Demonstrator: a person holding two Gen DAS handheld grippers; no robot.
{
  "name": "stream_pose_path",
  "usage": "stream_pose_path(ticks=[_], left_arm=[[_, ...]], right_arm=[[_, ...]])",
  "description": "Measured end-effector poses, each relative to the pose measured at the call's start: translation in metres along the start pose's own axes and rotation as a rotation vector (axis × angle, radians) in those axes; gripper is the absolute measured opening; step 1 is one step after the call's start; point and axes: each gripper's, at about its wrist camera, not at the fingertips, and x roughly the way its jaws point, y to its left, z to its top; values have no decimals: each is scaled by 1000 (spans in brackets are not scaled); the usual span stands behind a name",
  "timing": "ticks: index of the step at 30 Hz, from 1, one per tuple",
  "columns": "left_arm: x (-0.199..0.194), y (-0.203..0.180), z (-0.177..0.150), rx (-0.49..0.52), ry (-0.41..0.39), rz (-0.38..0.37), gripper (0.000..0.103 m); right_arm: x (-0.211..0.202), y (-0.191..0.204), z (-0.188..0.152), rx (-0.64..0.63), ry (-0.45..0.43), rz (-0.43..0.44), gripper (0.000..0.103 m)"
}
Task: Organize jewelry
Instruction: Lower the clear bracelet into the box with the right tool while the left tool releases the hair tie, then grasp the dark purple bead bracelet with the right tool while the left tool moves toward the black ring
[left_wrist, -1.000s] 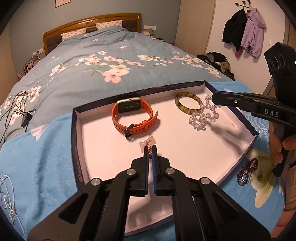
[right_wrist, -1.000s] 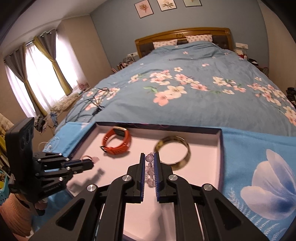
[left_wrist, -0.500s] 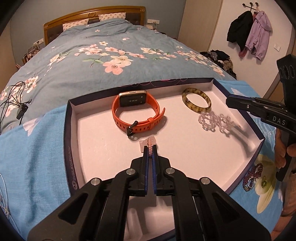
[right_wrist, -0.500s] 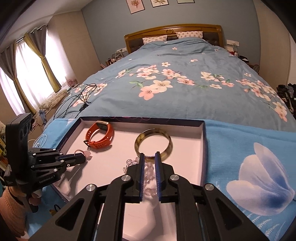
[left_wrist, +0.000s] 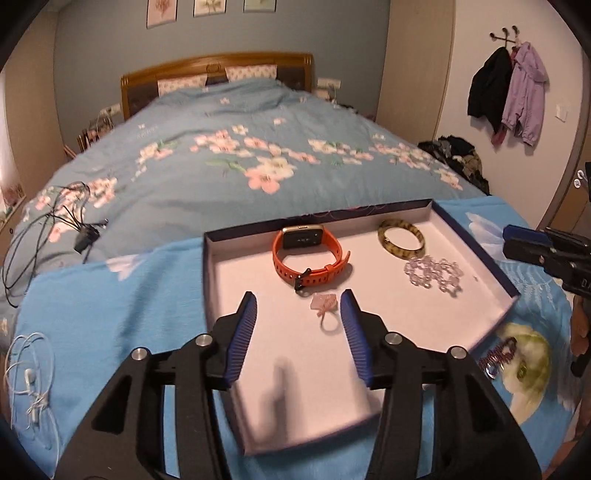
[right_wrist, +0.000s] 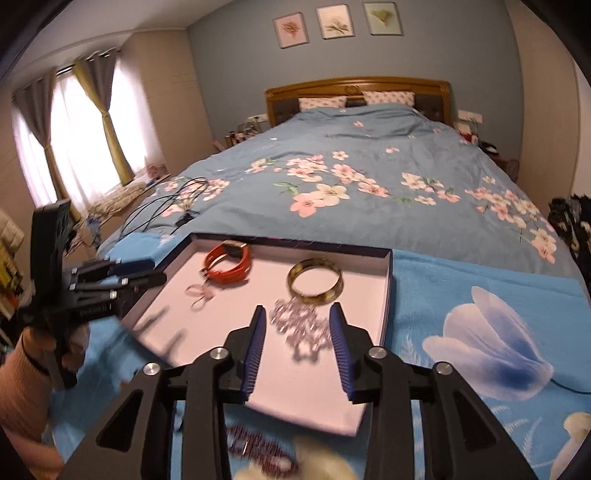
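A shallow white-lined box (left_wrist: 476, 251) (right_wrist: 388, 284) lies on the blue blanket. In it lie an orange smartwatch (left_wrist: 308, 254) (right_wrist: 229, 264), a tortoiseshell bangle (left_wrist: 400, 240) (right_wrist: 316, 282), a clear bead bracelet (left_wrist: 432, 275) (right_wrist: 301, 325) and a small pink ring charm (left_wrist: 325, 308) (right_wrist: 199, 295). My left gripper (left_wrist: 299, 314) is open and empty, just above the pink charm. My right gripper (right_wrist: 297, 325) is open and empty, its jaws either side of the clear bracelet. A dark red bead bracelet (left_wrist: 498, 356) (right_wrist: 258, 448) lies on the blanket outside the box.
The bed with a floral duvet (left_wrist: 240, 166) stretches beyond the box. Black cables (left_wrist: 55, 221) and white earphones (left_wrist: 29, 380) lie at the left. Coats (left_wrist: 506, 88) hang on the right wall. Curtains (right_wrist: 74, 140) cover the window at left.
Both grippers opened and drew back. The left let go of the pink charm and the right let go of the clear bracelet; both now lie in the box.
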Motion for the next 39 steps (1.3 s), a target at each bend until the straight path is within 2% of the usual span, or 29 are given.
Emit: stream_pose_path(ticks=[8, 15, 23, 25, 27, 29, 33, 39], left_arm=[[-55, -3, -36, 36, -54, -8, 53], [-73, -17, -72, 72, -27, -37, 55], [-81, -18, -91, 53, -17, -42, 57], [-81, -18, -92, 47, -12, -41, 57], [-81, -17, -94, 41, -10, -46, 57], [-81, -16, -96, 34, -6, -49, 57], [-77, -16, -98, 27, 8, -56, 57], [-78, -22, -99, 53, 7, -70, 57]], right_arm=[[-32, 10, -44, -85, 45, -17, 35], [-20, 9, -73, -47, 130, -7, 35], [3, 9, -81, -22, 200, -12, 34], [5, 8, -82, -16, 209, -21, 29], [4, 9, -82, -19, 210, -7, 15], [4, 12, -83, -28, 211, -2, 11], [1, 14, -82, -29, 193, -3, 7], [-19, 25, -70, -52, 114, 19, 6]])
